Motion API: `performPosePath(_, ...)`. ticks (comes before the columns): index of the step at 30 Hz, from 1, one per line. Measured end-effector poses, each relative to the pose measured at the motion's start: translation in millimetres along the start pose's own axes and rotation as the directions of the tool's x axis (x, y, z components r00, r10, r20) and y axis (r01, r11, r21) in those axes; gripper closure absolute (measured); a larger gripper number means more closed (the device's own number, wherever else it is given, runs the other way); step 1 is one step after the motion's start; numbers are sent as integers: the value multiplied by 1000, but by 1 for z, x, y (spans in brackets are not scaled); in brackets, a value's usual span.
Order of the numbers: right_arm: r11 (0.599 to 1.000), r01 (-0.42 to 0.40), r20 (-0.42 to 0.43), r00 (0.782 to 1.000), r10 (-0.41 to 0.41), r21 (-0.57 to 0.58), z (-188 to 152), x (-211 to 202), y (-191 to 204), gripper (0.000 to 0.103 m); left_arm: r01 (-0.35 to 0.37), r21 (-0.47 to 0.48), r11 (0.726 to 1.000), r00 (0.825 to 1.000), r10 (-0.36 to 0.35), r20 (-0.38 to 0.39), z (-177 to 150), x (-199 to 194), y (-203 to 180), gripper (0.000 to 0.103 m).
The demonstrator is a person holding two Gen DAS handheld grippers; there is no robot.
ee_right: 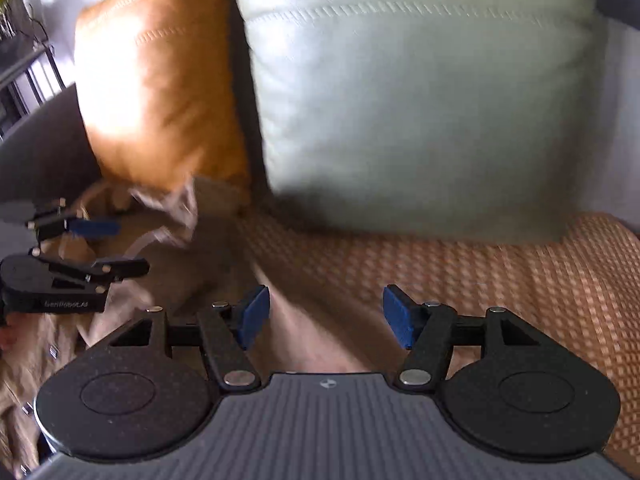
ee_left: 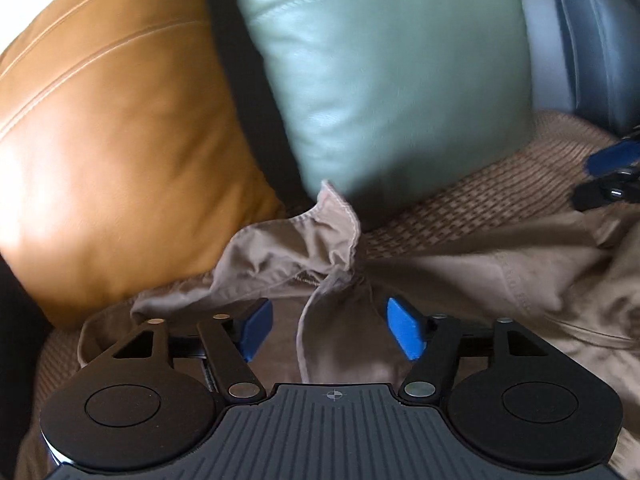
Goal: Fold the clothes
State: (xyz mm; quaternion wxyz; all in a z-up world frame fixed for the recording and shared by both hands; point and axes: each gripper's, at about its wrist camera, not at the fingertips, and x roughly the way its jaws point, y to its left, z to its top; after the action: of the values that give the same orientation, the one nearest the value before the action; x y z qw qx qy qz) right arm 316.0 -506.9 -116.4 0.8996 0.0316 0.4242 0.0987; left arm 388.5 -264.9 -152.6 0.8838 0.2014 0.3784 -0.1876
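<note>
A tan garment (ee_left: 288, 248) lies crumpled on the woven seat mat (ee_left: 480, 200) of a sofa, one hemmed corner sticking up. My left gripper (ee_left: 331, 330) stands open low over it; a ridge of the cloth runs between the blue pads (ee_left: 256, 330) without either pad pressing on it. The right gripper (ee_left: 600, 176) shows at the right edge of this view. In the right wrist view my right gripper (ee_right: 326, 316) is open above a smooth stretch of the garment (ee_right: 180, 216), and the left gripper (ee_right: 116, 246) hovers at the left over the bunched part.
An orange-brown leather cushion (ee_left: 120, 120) and a pale green one (ee_left: 380, 80) lean against the sofa back right behind the garment. The woven mat (ee_right: 500, 272) stretches bare to the right. A dark railing (ee_right: 24, 68) stands beyond the sofa's left arm.
</note>
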Motion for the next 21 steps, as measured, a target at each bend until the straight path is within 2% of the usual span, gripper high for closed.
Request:
performPosePath(3,1000,11,-38,999,-11,3,-14,12,-15,35,-25,-22,999,999,24,-36,2,31,-7,25)
performPosePath(4,1000,17,-53,998,-18,-3,-16,20,-19,35,-30,-36,999,999,29,-43,2,39,-8,31)
performPosePath(5,1000,28,-67,997,-28,-10,-19,25,-23,35,-37,-49,998,998,35,-47,2,43,-7,62)
performPosePath(6,999,43,-79,996,-45,-16,-22,29,-28,35,-62,-69,996,997,59,-51,1,46,-6,85)
performPosePath(7,998,59,-92,994,-61,-23,-26,32,-33,35,-75,-114,991,996,69,-52,-3,47,1,89)
performPosePath(9,996,85,-114,990,-87,-27,-31,39,-41,35,-71,-227,971,997,60,-53,-12,43,25,93)
performPosePath(12,995,100,-124,987,-100,-12,-39,41,-50,35,-85,-360,929,995,63,-72,-44,37,59,99)
performPosePath(16,996,82,-97,992,-83,-22,-37,44,-46,35,-77,-445,892,993,28,-115,-87,37,86,101)
performPosePath(19,997,66,-75,995,-69,-45,-29,51,-33,35,-65,-478,876,996,25,-90,-96,32,91,102)
performPosePath(21,995,71,-66,995,-75,-64,-25,61,-25,30,-61,-476,877,996,24,-83,-96,31,91,102)
